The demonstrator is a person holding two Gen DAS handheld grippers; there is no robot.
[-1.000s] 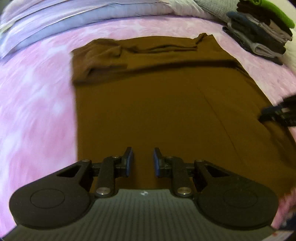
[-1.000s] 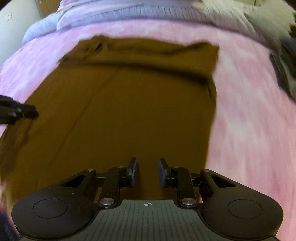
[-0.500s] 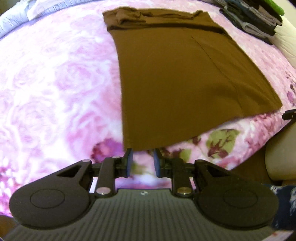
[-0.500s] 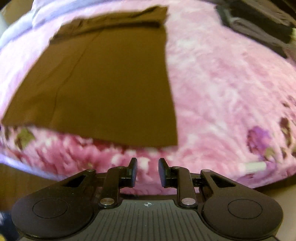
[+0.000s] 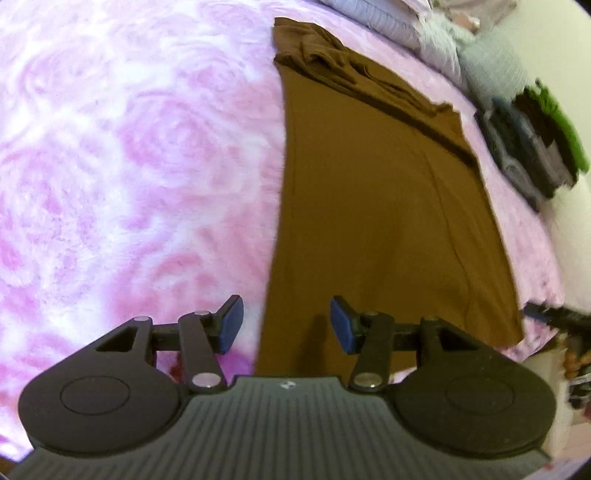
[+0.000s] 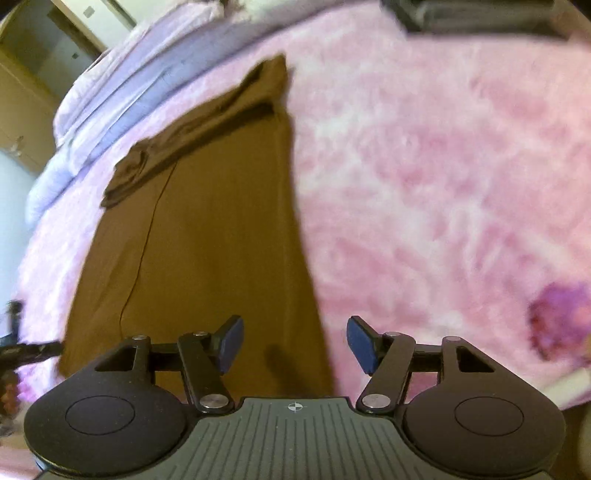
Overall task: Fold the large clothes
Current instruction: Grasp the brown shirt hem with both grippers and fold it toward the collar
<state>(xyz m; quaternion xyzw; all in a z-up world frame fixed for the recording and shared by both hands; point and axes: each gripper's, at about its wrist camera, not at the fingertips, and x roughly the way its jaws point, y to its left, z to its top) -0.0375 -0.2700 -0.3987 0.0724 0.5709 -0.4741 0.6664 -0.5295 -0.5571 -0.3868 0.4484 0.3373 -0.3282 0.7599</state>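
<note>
**Brown garment spread on pink bedspread, both grippers spread wide at near hem**

Large brown soft-knit garment (image 5: 373,206) laid flat on fluffy pink rose-patterned bedspread (image 5: 122,177), hem nearest the cameras, bunched folded band at the far end toward 12 o'clock. Left gripper (image 5: 284,325) with jaws parted, holding nothing, poised over the near left corner of the cloth: left blue pad over bedspread, right blue pad over fabric. Right gripper (image 6: 293,341) likewise released and empty, straddling the near right edge of the same garment (image 6: 207,236).

Handling, as judged: light, limp, thin fabric, likely to drape and sag once lifted; not fragile; prone to dragging on the plush cover. Best hold at the two near hem corners, one per gripper, pinching the edge itself so that both layers are caught, if doubled.

View differences: left wrist view alone shows a stack of folded dark and green clothes (image 5: 535,144) at 2 o'clock and grey pillows (image 5: 424,33) at 1 o'clock, plus the right gripper's tip at 4 o'clock. Right wrist view alone shows lavender bedding (image 6: 122,96) at 10 o'clock, wooden cabinet doors (image 6: 22,92) beyond, a dark purple floral patch (image 6: 557,317) at 4 o'clock, and a long seam line down the cloth.
</note>
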